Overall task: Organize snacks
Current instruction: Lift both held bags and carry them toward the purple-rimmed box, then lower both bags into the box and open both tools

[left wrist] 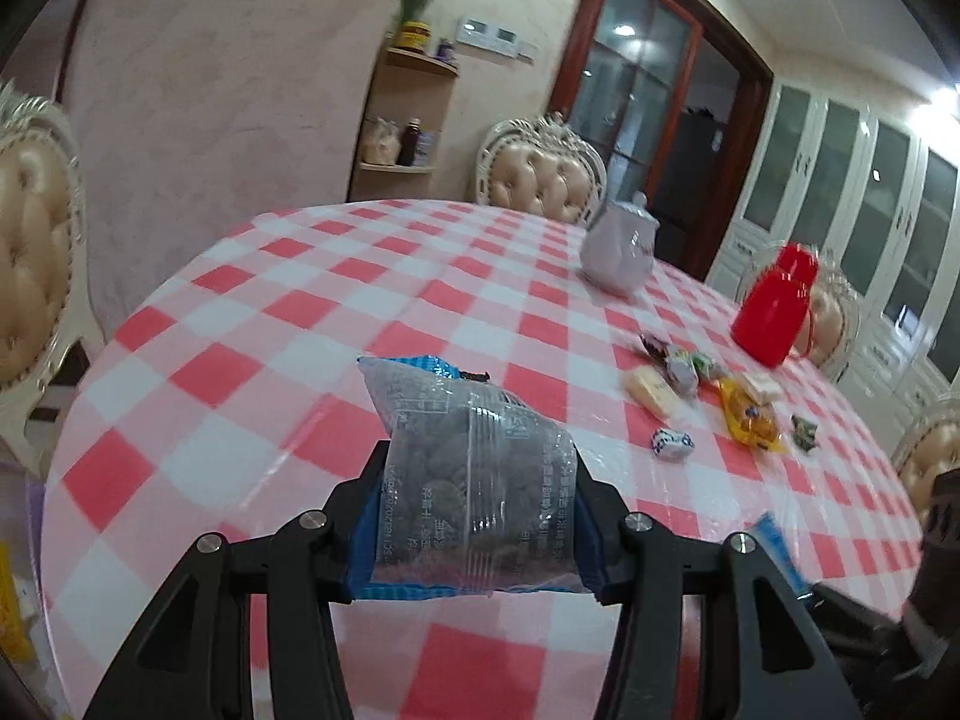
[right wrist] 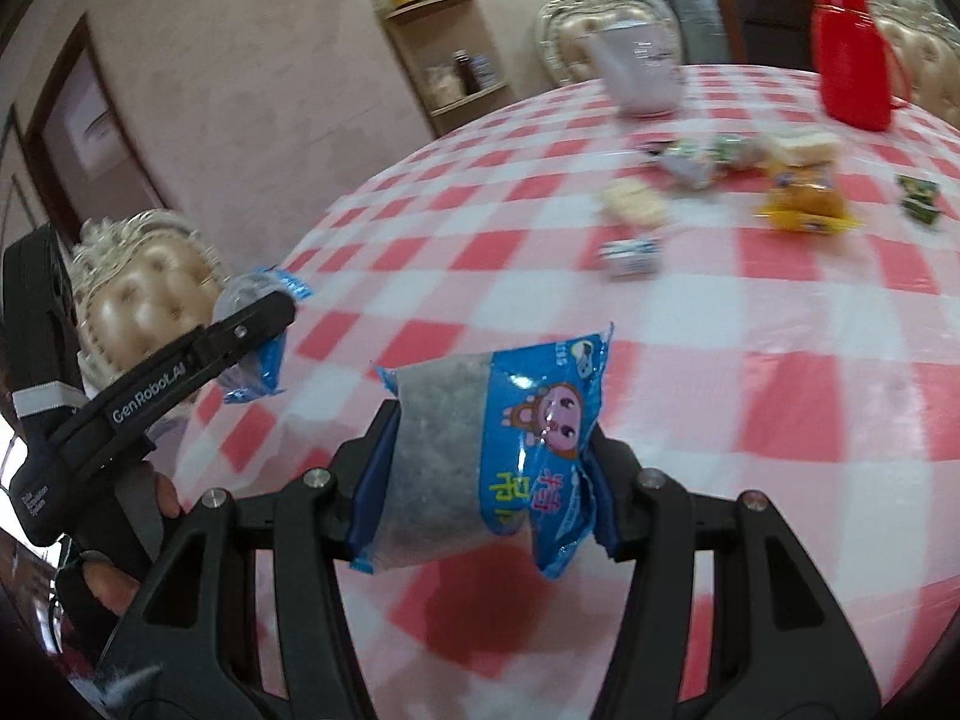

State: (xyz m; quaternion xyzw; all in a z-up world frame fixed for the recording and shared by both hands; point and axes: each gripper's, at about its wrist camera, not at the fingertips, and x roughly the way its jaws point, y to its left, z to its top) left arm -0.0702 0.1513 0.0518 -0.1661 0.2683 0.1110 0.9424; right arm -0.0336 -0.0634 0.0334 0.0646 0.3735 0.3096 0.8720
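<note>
My left gripper point(left wrist: 477, 480) is shut on a clear-backed blue snack packet point(left wrist: 474, 468) with dark pieces inside, held above the checked table point(left wrist: 270, 312). My right gripper point(right wrist: 492, 456) is shut on a second blue snack packet point(right wrist: 498, 450) with a cartoon face. The left gripper point(right wrist: 264, 315) with its packet point(right wrist: 258, 360) also shows at the left of the right wrist view. Several loose snacks lie at the far right: a yellow packet point(left wrist: 750, 414), a pale cracker pack point(left wrist: 651, 390), a small white-blue candy point(left wrist: 672, 441), a green candy point(left wrist: 804, 432).
A white lidded pot point(left wrist: 621, 249) and a red jug point(left wrist: 774, 306) stand at the table's far side. Padded chairs point(left wrist: 543, 171) ring the table. A corner shelf point(left wrist: 408, 114) with bottles stands against the wall. A yellow item point(left wrist: 12, 618) shows at the left edge.
</note>
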